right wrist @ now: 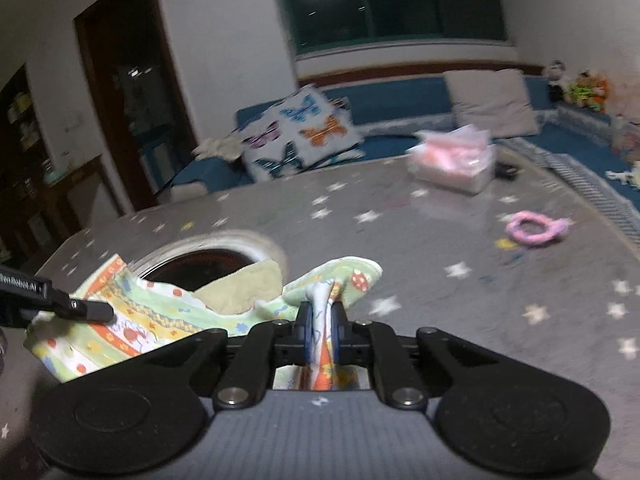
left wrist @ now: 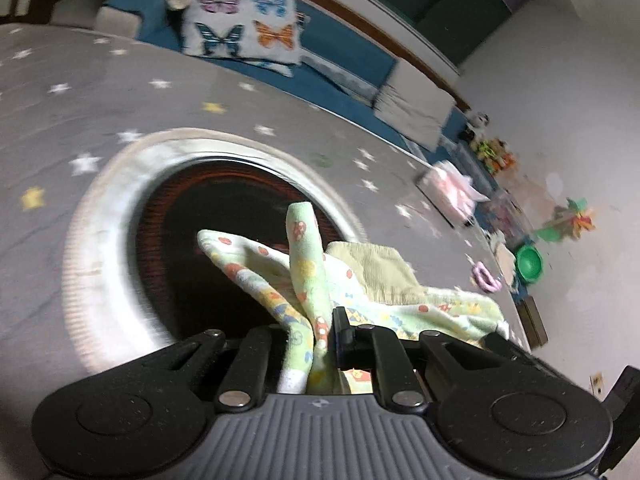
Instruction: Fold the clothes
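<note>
Grey cloth dotted with white and yellow stars covers the wide table, and a round opening with a pale rim and a dark inside sits in it. Above that opening hangs the small patterned garment, pale green and yellow with orange and red prints and a plain olive-green ribbed part. It is lifted off the cloth, held at two places. The left gripper has its jaws drawn close together on a bunched fold of the garment, which stands up between the fingers. The right gripper pinches another gathered edge of it between its blue pads, the jaws nearly together. In the right wrist view the left gripper's dark finger reaches in from the left edge onto the fabric.

Farther out on the table lie a pink ring toy and a pink tissue pack. Beyond the table runs a blue bench seat with a butterfly cushion and a plain grey cushion, below a dark window.
</note>
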### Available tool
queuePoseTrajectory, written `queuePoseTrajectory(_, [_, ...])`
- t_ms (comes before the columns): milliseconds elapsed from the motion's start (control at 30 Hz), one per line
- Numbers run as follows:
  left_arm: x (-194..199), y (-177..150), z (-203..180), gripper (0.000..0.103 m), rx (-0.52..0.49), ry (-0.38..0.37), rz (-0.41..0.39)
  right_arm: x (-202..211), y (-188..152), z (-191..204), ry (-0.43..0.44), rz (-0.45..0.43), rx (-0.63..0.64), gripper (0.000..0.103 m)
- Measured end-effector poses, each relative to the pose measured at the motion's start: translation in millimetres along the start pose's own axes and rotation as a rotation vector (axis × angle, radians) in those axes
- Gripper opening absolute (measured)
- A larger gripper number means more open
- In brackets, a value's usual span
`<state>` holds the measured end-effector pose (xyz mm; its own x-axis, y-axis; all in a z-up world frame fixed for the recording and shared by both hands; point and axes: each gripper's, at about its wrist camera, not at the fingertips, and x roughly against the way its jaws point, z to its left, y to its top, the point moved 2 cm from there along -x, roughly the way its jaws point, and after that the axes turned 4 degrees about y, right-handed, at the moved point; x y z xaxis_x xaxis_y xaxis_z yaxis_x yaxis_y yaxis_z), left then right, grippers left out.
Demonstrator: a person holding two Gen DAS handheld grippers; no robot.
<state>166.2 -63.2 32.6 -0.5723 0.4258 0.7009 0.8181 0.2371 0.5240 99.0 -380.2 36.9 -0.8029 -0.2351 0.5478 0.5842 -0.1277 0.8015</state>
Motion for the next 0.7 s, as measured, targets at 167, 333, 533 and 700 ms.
queuePoseTrajectory(167, [-30.8,2.9,-46.8,0.012,-0.059,-0.034,0.027,18.5,13.1,-34.8,-0.085,-0.029,-0.024,0.008])
queuePoseTrajectory(333, [-55.2,7.3,-93.0,0.012,-0.124,-0.063,0.039,29.8,21.0,-69.4,-0.160,-0.048,-0.045,0.008])
queuePoseTrajectory(533, [-81.6,5.0,-134.5,0.012,-0.191,-0.081,0.051,34.1,22.6,-110.4,-0.233,-0.055,-0.085,0.008])
queuePoseTrajectory(700, [-107.7,-2.4,-150.0,0.012,-0.232,-0.064,0.080,25.6,13.5,-134.6,-0.275,-0.027,-0.118,0.008])
